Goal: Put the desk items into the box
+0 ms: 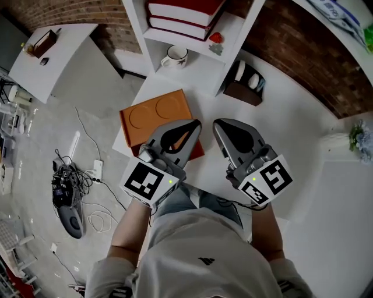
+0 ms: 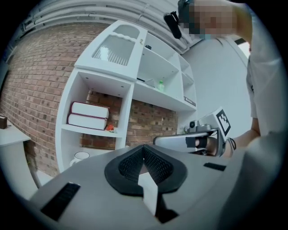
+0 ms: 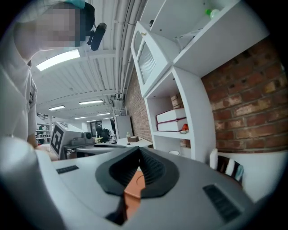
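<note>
Left claw: your left claw [image 1: 194, 124] is closed and empty, held about level, its tip over the near right corner of the orange box.
Right claw: your right claw [image 1: 217, 124] is just beside it, also closed with nothing in it, over bare tabletop.
Risk at the claws: with both pairs of jaws together, neither can take anything; a reach made like this would only shove an item along.
Floor: loose cables [image 1: 87, 174] lie to your left, well apart from you, and a sidestep there could catch them.
Box: the orange box [image 1: 152, 116], its top marked with two round recesses, lies flat close to the tabletop's left edge.
Risk at the box: a low pass of the left claw could nudge the box toward that edge, and it looks covered, so items may have nowhere to go until it is opened.
Tabletop: the white tabletop [image 1: 291, 134] is otherwise mostly bare.
Holder: a dark holder [image 1: 243, 88] stands beyond the right claw, with pale items upright in it.
Risk at the holder: those items look loose, and a sideways knock could tip them out.
Mug: a white mug [image 1: 173, 57] sits in a low cubby of the shelf unit [image 1: 135, 23].
Risk at the mug: the cubby is narrow, so a wide claw may strike its walls.
Farthest: stacked books [image 1: 183, 14] and a small red thing [image 1: 216, 38] rest on a shelf above, and a clumsy pull there could drop them.
</note>
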The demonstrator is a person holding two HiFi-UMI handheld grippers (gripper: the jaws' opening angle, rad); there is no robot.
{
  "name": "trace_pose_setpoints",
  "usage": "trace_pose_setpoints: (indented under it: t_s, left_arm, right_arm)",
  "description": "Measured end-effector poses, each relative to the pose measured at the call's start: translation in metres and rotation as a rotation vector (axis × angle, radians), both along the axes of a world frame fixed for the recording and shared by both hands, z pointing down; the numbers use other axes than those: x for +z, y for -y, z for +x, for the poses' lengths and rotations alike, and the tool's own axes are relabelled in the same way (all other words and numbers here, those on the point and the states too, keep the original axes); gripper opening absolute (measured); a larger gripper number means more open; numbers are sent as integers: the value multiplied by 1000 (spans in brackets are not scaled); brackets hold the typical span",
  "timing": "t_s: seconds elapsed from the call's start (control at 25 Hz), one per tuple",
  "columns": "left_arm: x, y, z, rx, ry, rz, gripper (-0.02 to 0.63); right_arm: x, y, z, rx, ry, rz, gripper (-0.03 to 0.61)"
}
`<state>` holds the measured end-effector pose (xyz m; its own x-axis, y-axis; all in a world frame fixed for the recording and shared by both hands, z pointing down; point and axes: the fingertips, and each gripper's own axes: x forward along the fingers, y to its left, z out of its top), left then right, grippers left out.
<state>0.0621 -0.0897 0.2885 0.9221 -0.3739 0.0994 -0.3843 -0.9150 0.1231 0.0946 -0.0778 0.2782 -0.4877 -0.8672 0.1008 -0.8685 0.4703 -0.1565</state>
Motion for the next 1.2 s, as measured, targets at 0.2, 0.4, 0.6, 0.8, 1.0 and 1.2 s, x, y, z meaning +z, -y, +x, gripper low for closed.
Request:
trace_pose_setpoints:
  t_s: [0.2,0.4,0.6,0.8,1.0,1.2]
  left_arm:
    - [1,-14,40,117,-7,-3,12]
    - [3,-28,78,198,-10,-4,12]
    - [4,-45,109,264,-12,1,12]
    - [5,-52,126,287,-4,0,12]
    - [7,-48,131,264,2,-2,12]
    - [5,-41,131,221,1,-9,14]
  right_arm:
    - [1,-17,39,115,-3,-4,9]
    - [3,-34,75,200,-4,-9,9]
    - [6,-48,104,259,-2,-14,9]
    - [9,-50,126,294,3,-25,9]
    - [16,-38,148,323,2,-49,11]
    - [28,-15,177,375,8,-96,11]
